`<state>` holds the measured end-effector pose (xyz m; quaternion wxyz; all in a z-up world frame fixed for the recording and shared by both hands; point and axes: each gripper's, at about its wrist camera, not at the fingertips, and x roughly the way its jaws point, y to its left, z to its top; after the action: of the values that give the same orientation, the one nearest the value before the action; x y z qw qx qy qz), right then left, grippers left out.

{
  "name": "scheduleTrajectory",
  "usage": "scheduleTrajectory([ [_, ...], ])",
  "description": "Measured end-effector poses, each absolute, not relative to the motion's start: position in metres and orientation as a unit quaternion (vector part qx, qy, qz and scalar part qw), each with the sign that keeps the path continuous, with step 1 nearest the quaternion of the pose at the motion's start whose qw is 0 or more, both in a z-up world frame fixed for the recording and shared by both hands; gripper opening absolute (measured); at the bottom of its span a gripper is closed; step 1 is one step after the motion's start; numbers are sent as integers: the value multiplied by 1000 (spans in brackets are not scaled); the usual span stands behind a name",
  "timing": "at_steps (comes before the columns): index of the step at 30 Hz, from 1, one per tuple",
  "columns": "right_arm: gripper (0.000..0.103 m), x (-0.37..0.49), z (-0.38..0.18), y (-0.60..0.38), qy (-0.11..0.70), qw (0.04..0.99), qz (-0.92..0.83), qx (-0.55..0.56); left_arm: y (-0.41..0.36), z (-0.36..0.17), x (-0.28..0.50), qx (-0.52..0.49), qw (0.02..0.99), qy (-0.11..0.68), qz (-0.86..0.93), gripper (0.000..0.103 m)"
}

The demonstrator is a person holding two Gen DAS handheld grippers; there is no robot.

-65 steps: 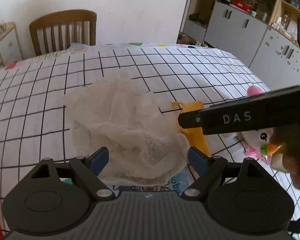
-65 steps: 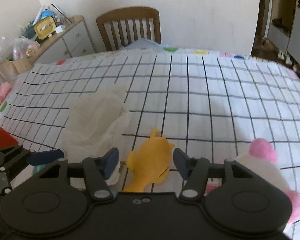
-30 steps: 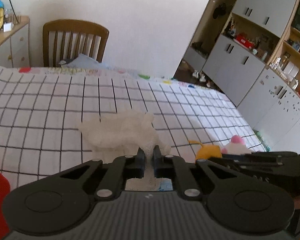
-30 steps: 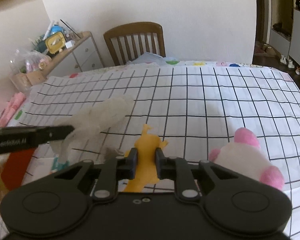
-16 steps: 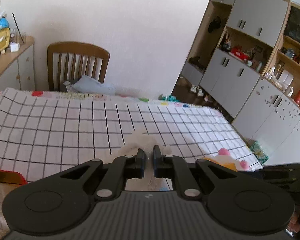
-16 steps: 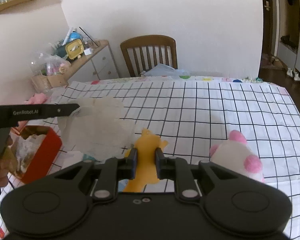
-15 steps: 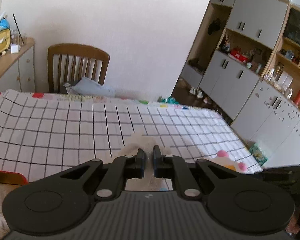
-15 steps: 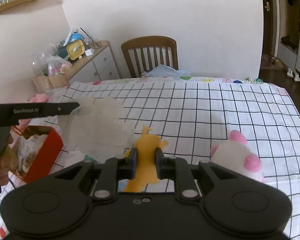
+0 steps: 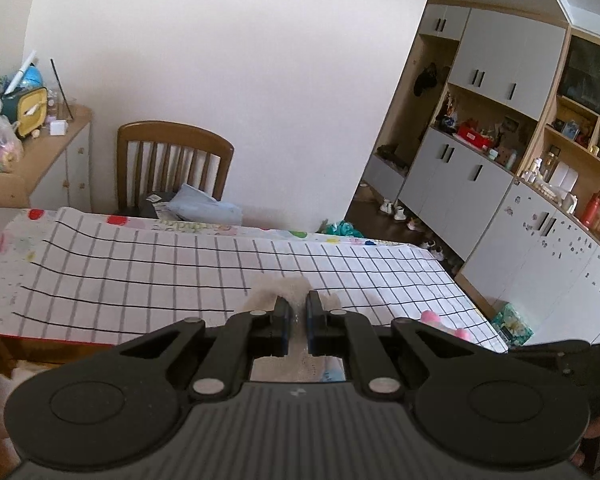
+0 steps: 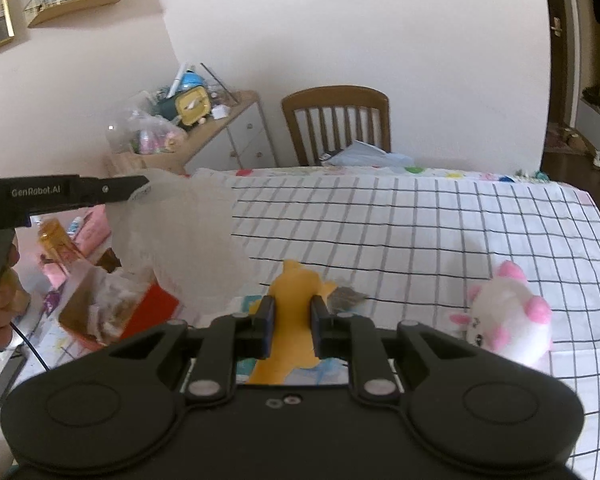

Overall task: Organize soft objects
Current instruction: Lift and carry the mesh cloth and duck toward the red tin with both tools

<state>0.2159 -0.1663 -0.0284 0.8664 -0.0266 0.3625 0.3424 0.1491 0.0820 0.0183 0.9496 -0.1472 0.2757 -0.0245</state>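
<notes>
My left gripper is shut on a white gauze cloth. The right wrist view shows that cloth hanging in the air from the left gripper, above a red box. My right gripper is shut on a yellow soft toy, held up over the checked tablecloth. A white and pink plush animal lies on the cloth at the right. In the left wrist view only its pink tips show past the fingers.
A wooden chair with a blue bag on its seat stands at the table's far edge. A cluttered dresser is at the back left, and grey cupboards line the right wall. The red box with crumpled paper inside sits at the table's left front.
Both grippers have risen and tilted up, so more of the room shows. The gauze cloth has left the table and now hangs over the red box. The yellow toy has risen too.
</notes>
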Motion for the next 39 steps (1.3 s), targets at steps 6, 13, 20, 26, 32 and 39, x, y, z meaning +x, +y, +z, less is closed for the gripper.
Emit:
scheduleTrajectory([
  [6,17,199,-15,-132,350,864,362,-26,109,29,121,-142,952,271,-12,8],
  [13,17,180,-7,-77,339,855,390,-31,149,36,92,-140,954,267,12,8],
  [20,17,163,-8,-12,334,843,419,-45,195,38,65,-139,954,265,28,8],
  [26,17,163,-17,40,338,837,427,-57,233,26,54,-138,950,278,40,8],
  [32,17,166,-38,78,350,834,422,-67,257,-2,57,-145,941,303,37,8],
  [39,17,180,-71,107,369,829,409,-92,267,-45,83,-155,926,342,19,8],
])
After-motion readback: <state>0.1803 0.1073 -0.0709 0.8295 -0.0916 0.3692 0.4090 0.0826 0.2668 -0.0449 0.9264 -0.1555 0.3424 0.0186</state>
